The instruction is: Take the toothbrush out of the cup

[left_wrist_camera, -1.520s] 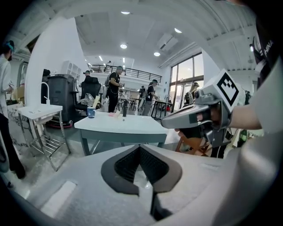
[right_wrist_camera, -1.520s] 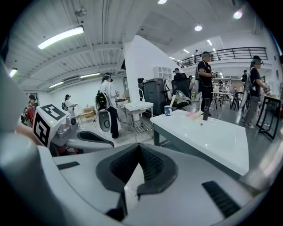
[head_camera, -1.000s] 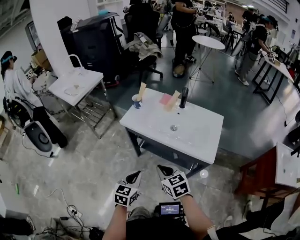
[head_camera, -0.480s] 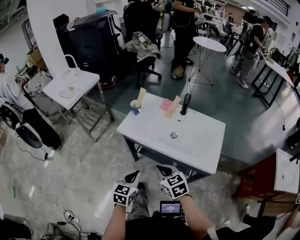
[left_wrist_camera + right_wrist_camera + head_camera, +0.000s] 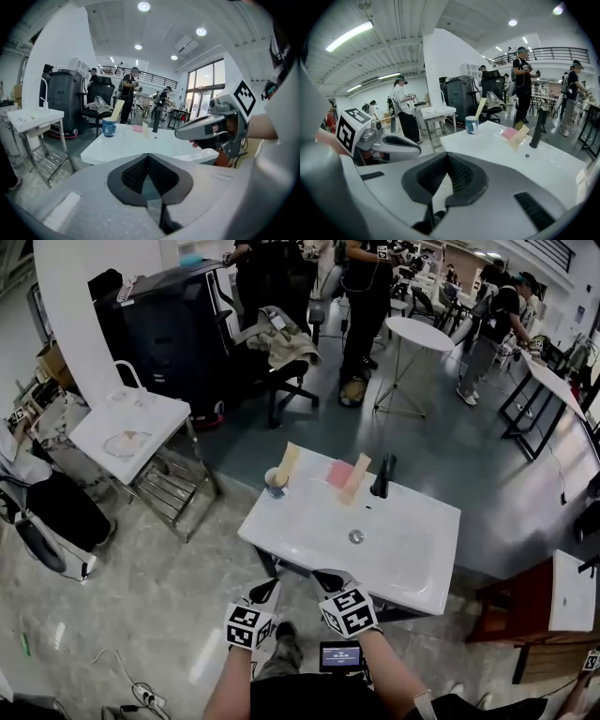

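Both grippers are empty and well short of the work. The left gripper (image 5: pixel 269 590) has its jaws together, and so does the right gripper (image 5: pixel 329 578) beside it.

The cup (image 5: pixel 275 484) stands well ahead of them, a little to the left gripper's left, on the far corner of the table (image 5: pixel 412 559). The toothbrush (image 5: pixel 288 463) leans out of it, a flat tan stick with most of its length above the rim.

It looks light and stiff, probably smooth, so I'd take it across the flat faces just above the rim and lift along its lean. The cup looks light too and may tip or come along, so the other gripper had better steady it.
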Demonstrator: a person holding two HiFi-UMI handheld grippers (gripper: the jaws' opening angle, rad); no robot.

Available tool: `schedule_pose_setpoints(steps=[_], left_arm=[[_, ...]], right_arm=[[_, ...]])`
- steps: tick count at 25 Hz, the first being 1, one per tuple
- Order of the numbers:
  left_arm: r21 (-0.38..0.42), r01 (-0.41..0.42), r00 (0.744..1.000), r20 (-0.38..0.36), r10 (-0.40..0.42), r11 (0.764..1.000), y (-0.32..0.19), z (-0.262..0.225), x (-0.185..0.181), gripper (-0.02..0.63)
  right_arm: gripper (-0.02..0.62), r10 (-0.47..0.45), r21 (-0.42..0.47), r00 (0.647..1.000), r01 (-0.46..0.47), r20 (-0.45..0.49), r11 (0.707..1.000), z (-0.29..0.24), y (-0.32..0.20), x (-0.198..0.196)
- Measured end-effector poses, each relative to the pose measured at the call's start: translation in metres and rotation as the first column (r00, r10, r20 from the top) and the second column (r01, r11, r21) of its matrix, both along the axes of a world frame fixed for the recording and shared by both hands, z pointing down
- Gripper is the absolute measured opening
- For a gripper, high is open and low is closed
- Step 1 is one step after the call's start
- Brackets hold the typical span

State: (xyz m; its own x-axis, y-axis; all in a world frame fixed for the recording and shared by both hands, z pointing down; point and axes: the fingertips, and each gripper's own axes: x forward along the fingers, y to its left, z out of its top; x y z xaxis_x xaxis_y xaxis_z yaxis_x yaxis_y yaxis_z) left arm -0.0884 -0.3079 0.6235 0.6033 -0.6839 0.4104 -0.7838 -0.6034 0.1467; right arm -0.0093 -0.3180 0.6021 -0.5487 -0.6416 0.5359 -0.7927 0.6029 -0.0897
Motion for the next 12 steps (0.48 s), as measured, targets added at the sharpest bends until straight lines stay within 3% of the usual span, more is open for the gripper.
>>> schedule_pose_setpoints(steps=[12], left_arm=[[-0.008,-0.063,0.998,-0.001,0.063,0.998,-0.111,-0.003,-0.036,0.006]], right_arm=[[0.009,0.046,-0.016,0.999,-0.046,-0.015,0.999,-0.001,-0.106,-0.04]])
